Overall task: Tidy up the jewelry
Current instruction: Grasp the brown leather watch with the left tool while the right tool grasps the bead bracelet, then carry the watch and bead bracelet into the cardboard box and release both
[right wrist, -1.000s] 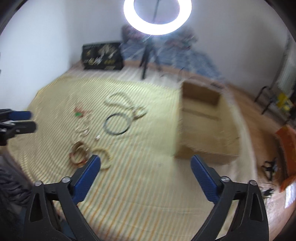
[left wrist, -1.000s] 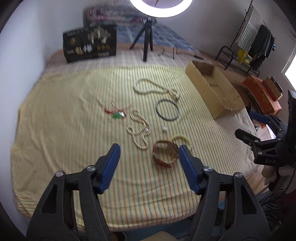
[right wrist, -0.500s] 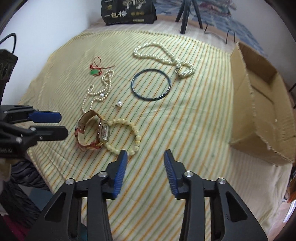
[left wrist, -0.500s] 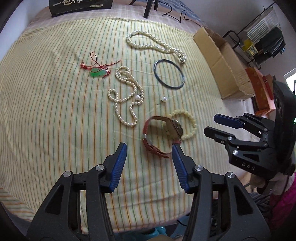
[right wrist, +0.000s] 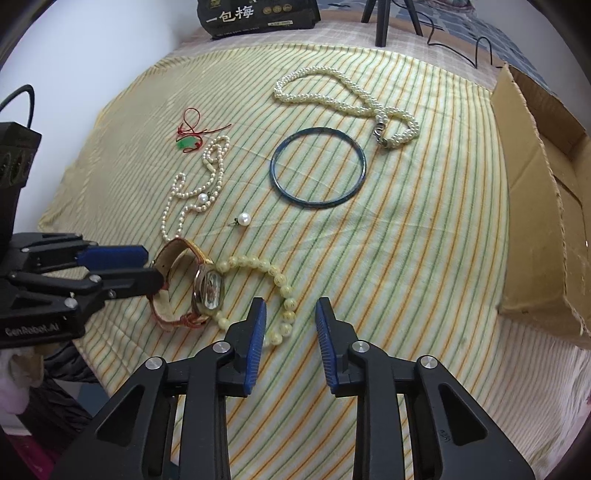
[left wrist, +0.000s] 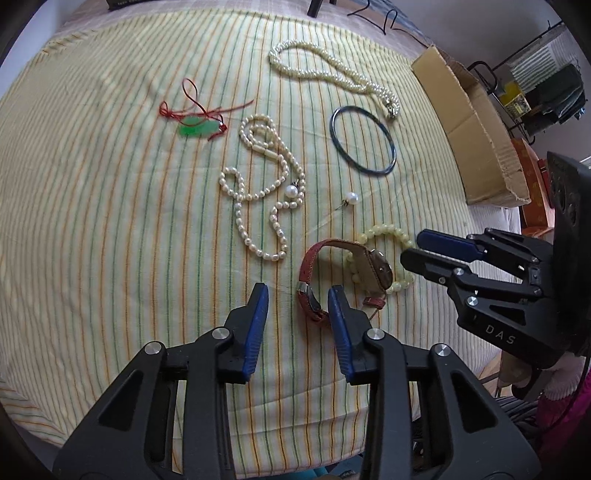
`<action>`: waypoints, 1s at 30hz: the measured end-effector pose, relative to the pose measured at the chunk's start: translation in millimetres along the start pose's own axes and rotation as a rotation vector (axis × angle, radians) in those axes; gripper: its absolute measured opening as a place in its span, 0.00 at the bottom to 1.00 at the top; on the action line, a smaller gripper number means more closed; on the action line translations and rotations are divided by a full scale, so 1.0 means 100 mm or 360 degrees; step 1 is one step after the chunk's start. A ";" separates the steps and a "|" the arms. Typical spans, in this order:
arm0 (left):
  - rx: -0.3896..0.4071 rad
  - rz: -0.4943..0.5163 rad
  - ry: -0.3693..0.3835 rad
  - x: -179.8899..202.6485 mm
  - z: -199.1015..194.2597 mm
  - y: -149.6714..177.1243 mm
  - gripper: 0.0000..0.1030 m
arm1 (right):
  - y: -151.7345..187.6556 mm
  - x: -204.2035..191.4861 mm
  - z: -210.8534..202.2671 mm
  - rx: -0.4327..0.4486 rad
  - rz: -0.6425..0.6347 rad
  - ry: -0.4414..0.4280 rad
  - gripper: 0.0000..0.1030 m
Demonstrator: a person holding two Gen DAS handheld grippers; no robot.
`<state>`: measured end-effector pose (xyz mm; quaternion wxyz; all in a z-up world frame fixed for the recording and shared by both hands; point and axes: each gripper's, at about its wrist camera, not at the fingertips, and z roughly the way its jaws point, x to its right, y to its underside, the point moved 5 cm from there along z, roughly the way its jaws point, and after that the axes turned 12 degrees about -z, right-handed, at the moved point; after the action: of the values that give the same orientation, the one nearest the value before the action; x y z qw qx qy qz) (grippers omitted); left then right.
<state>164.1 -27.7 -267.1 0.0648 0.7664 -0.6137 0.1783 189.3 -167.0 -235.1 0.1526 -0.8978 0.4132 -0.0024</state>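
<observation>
Jewelry lies on a striped yellow cloth point(left wrist: 110, 221). A red-strap watch point(left wrist: 343, 273) point(right wrist: 192, 288) rests beside a pale bead bracelet point(left wrist: 397, 236) point(right wrist: 277, 280). My left gripper point(left wrist: 298, 295) is open, its right finger over the watch strap. My right gripper point(right wrist: 289, 314) is open, just above the bead bracelet's near side. Farther off lie a thin pearl necklace point(left wrist: 266, 184), a loose pearl earring point(left wrist: 352, 197), a dark bangle point(left wrist: 364, 138), a thick pearl necklace point(left wrist: 332, 74) and a green pendant on red cord point(left wrist: 197, 127).
An open cardboard box point(left wrist: 469, 122) point(right wrist: 546, 192) stands at the cloth's right edge. A black jewelry display box point(right wrist: 258, 14) and a tripod point(right wrist: 384, 14) stand at the back. Clutter and a rack are beyond the box.
Both grippers have dropped and moved in toward the watch and bead bracelet. Their jaws have narrowed from wide open to a smaller gap.
</observation>
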 end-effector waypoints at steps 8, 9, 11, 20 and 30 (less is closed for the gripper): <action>-0.0003 0.0012 -0.0013 0.00 0.09 0.00 0.14 | -0.10 -0.10 0.15 -0.0040 -0.0082 0.0076 0.10; 0.0002 0.0019 -0.0017 0.01 0.10 0.00 0.11 | -0.10 -0.11 0.15 -0.0039 -0.0089 0.0085 0.08; 0.0013 0.0025 -0.0022 0.03 0.10 0.00 0.10 | -0.11 -0.12 0.15 -0.0033 -0.0093 0.0099 0.06; 0.0082 0.0059 -0.0022 0.05 -0.02 0.02 0.08 | -0.06 -0.16 -0.03 0.0047 -0.0093 0.0113 0.06; 0.0197 0.0095 -0.0004 0.06 -0.23 -0.02 0.07 | -0.01 -0.08 -0.23 0.0124 -0.0084 0.0187 0.06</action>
<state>162.4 -25.7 -243.3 0.0111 0.7505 -0.6242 0.2168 181.1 -166.8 -211.6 0.1627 -0.9001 0.3972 -0.0753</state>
